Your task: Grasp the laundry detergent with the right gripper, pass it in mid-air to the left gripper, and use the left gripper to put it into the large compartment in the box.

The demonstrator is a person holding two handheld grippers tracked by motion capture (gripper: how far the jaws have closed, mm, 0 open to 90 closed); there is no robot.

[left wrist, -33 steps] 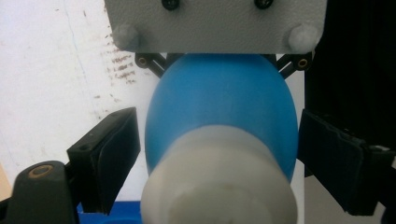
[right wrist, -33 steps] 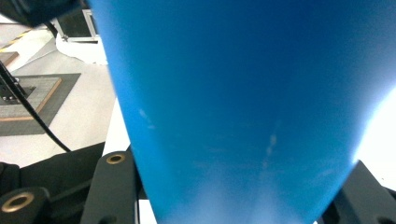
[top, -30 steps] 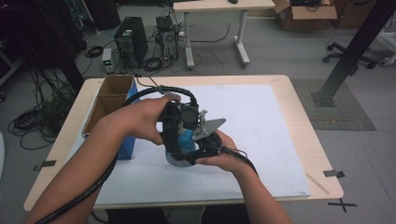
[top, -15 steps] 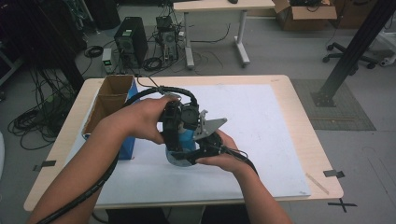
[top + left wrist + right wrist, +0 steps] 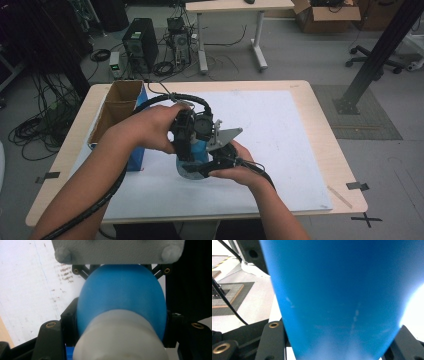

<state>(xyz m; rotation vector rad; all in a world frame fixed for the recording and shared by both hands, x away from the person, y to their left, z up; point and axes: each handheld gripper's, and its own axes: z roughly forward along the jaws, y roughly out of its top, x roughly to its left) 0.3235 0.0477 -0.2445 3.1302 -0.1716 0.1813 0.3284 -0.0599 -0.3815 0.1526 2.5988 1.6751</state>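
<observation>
A blue bottle (image 5: pixel 202 148) with a white cap (image 5: pixel 117 340) is held just above the white sheet at the table's middle. My left gripper (image 5: pixel 188 149) comes down on it from above. In the left gripper view its black jaws press both sides of the bottle (image 5: pixel 122 297) near the cap. My right gripper (image 5: pixel 204 168) comes in low from the right, with its grey plate (image 5: pixel 224 137) tilted up. In the right gripper view the blue body (image 5: pixel 342 297) sits between the jaws, very close to the camera. Both hands hide most of the bottle in the high view.
An open cardboard box (image 5: pixel 119 106) with a blue side stands at the table's left edge, close to my left forearm. A white sheet (image 5: pixel 280 125) covers most of the wooden table (image 5: pixel 325 115). The left gripper's black cable (image 5: pixel 170 98) arcs over the hand.
</observation>
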